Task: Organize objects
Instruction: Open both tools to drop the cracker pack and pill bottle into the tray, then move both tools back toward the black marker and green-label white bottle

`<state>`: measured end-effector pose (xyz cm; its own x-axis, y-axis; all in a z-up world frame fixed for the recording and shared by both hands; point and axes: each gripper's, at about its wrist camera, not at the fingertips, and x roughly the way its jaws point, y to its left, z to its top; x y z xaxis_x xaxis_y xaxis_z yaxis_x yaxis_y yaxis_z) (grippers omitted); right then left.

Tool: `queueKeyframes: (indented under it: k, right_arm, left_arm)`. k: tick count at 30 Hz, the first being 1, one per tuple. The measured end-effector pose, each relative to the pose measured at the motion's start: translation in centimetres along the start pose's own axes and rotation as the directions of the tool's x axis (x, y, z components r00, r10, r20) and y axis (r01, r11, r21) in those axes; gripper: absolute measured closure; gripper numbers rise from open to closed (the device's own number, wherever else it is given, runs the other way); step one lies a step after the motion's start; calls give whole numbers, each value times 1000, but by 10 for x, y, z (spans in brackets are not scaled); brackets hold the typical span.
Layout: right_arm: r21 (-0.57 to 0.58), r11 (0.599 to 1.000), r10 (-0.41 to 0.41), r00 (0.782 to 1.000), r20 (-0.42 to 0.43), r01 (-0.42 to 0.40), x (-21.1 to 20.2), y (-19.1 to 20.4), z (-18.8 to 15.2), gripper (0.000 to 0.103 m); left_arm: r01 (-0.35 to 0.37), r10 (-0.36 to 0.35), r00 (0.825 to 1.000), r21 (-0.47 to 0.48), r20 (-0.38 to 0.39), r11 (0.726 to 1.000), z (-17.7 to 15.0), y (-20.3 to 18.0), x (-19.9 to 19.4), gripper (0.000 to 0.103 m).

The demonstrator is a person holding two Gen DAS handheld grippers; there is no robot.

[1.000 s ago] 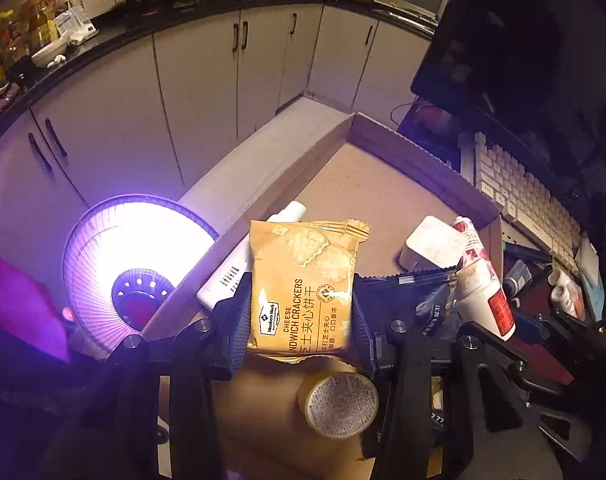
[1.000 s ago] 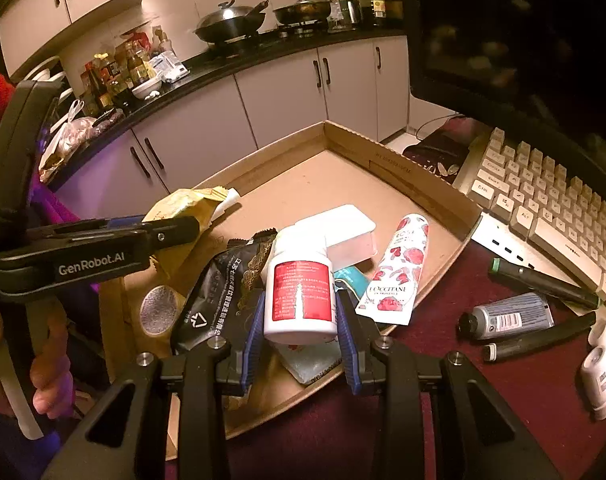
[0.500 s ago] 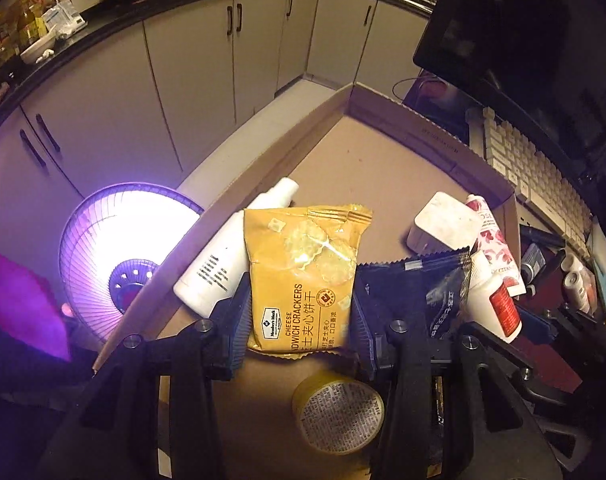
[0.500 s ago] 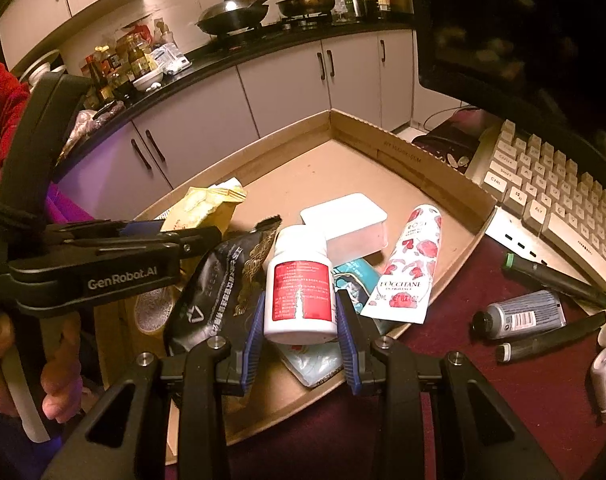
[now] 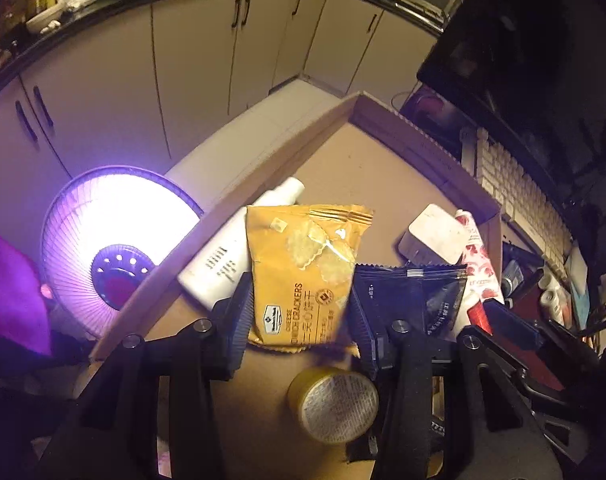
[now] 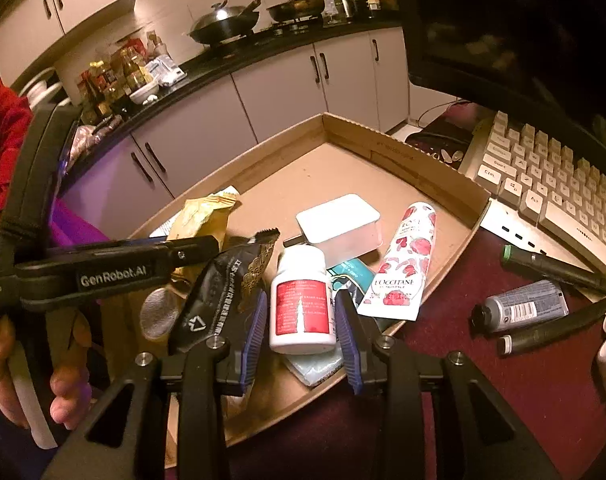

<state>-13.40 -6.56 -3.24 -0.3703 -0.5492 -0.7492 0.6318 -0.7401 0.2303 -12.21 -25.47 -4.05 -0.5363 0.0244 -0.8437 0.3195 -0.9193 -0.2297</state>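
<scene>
Between opening right tongs [image 6: 301, 326], white red-labelled bottle [image 6: 301, 300], upright.

"CHEESE" on cracker packet [image 5: 303, 272]; "L'OCCITANE" on tube [image 6: 403, 268]

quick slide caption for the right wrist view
Right gripper, its fingers opening around a white red-label bottle in the cardboard tray, left gripper alongside.

The cracker packet [image 5: 303, 276] covers most of the white bottle [image 5: 227, 256]; its lower edge is motion-blurred. The black pouch [image 5: 411, 292] hides the lower end of the floral tube [image 5: 477, 256]. The pill bottle [image 6: 303, 300] overlaps a teal packet [image 6: 353, 272], its print illegible. The keyboard [image 6: 551, 184] is cut off at the right edge.
</scene>
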Motion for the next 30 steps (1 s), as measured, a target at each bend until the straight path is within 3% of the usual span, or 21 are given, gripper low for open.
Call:
queueKeyframes:
  k: [3, 7, 12, 19, 30]
  right_arm:
    - [0, 1000, -5, 999, 31, 5, -12, 2, -1, 52]
    - [6, 1000, 2, 998, 58, -2, -29, 3, -7, 51]
    - [29, 1000, -7, 996, 93, 4, -57, -9, -23, 50]
    - [112, 993, -52, 994, 101, 40, -87, -58, -58, 45]
    - [238, 964, -143, 984, 106, 115, -125, -134, -97, 38]
  left_arm:
    - [-4, 4, 999, 2, 47, 1000, -3, -3, -17, 53]
    - [-11, 10, 996, 4, 86, 1000, -11, -10, -39, 53]
    - [22, -30, 994, 78, 106, 997, -30, -41, -61, 53]
    - [119, -137, 988, 205, 73, 971, -51, -107, -61, 53]
    - [153, -165, 986, 302, 12, 941, -59, -168, -35, 53]
